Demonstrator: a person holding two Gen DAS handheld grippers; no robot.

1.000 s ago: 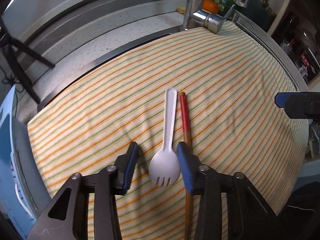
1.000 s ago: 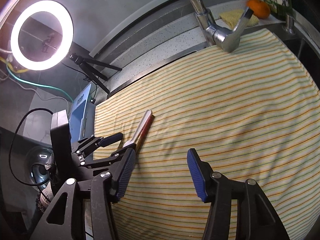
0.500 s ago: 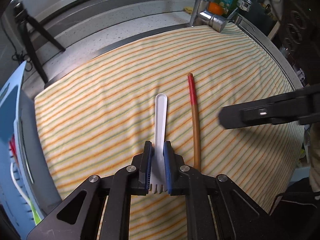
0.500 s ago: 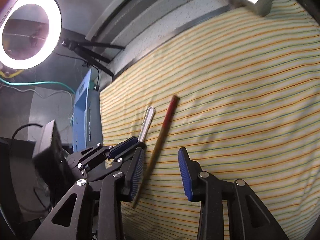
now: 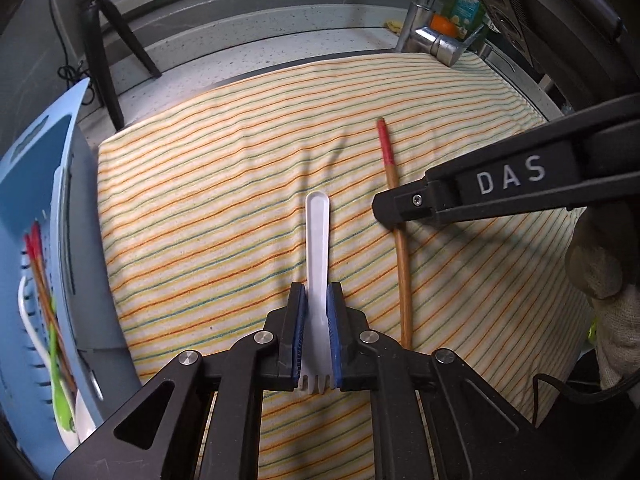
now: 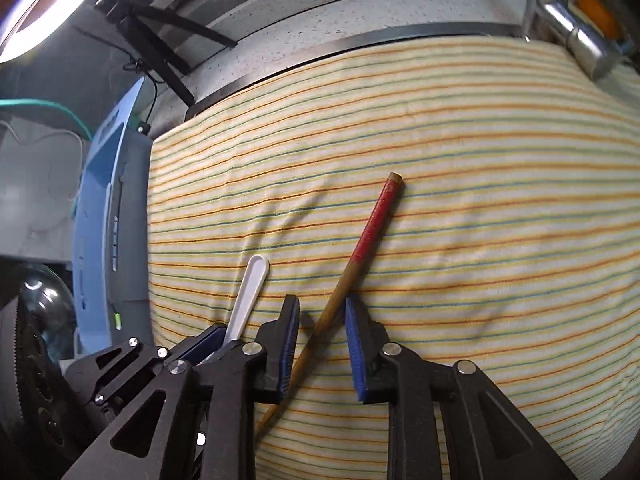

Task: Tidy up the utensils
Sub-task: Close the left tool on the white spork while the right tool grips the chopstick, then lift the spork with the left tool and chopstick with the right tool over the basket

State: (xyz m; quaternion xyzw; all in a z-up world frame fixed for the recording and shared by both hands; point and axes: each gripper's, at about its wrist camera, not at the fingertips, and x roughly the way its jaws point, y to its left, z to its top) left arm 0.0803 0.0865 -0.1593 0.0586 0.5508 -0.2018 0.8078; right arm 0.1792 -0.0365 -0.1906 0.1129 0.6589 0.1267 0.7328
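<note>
A white plastic spork lies along the striped cloth, and my left gripper is shut on its neck, tines toward the camera. To its right lies a wooden chopstick with a red end. My right gripper straddles the chopstick at mid-shaft; its jaws are closing, and a gap still shows on each side of the stick. In the right wrist view the spork sticks out of the left gripper just to the left.
A blue drainer basket at the cloth's left edge holds red chopsticks and a green spoon. A chrome faucet and an orange sit at the back right. A tripod stands at the back left. A gloved hand is on the right.
My left gripper closed on the spork and slid it left, away from the chopstick. My right gripper came in from the right, dropped over the chopstick and narrowed its jaws.
</note>
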